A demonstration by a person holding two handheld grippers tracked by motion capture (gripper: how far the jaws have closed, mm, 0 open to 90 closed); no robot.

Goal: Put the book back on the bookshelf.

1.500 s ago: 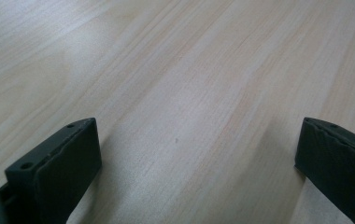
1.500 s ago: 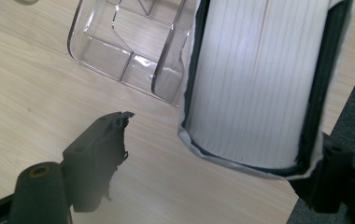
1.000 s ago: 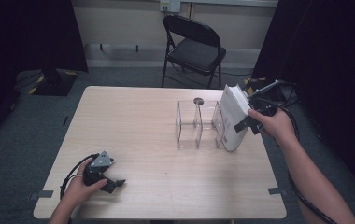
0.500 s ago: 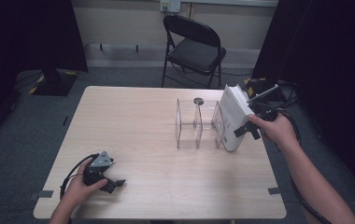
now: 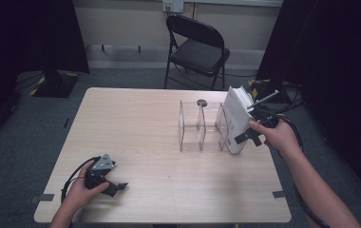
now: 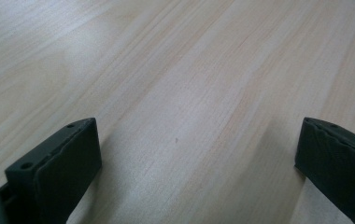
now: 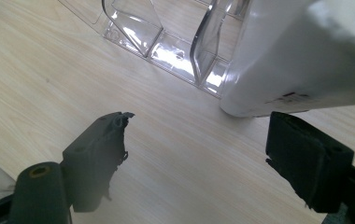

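1. Resting on the bare tabletop (image 5: 136, 128) near its front left corner, the left gripper (image 5: 113, 188) had its jaws spread, with nothing between them.
2. One clear acrylic organizer (image 5: 201, 127) stood right of centre; its upright dividers made compartments that looked empty.
3. One white book (image 5: 236, 118) leaned at the organizer's right end, touching it.
4. The right gripper (image 5: 246, 137) sat against the book's near lower edge, jaws spread and not pinching it.
5. One black folding chair (image 5: 196, 47) stood beyond the tabletop.

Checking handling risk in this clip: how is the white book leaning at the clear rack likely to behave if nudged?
The white book looks stiff and thick, so it should move as one block. It stands tilted on one lower corner against the clear rack, so it may tip or slide. Its cover looks glossy, perhaps slippery for the open right gripper.
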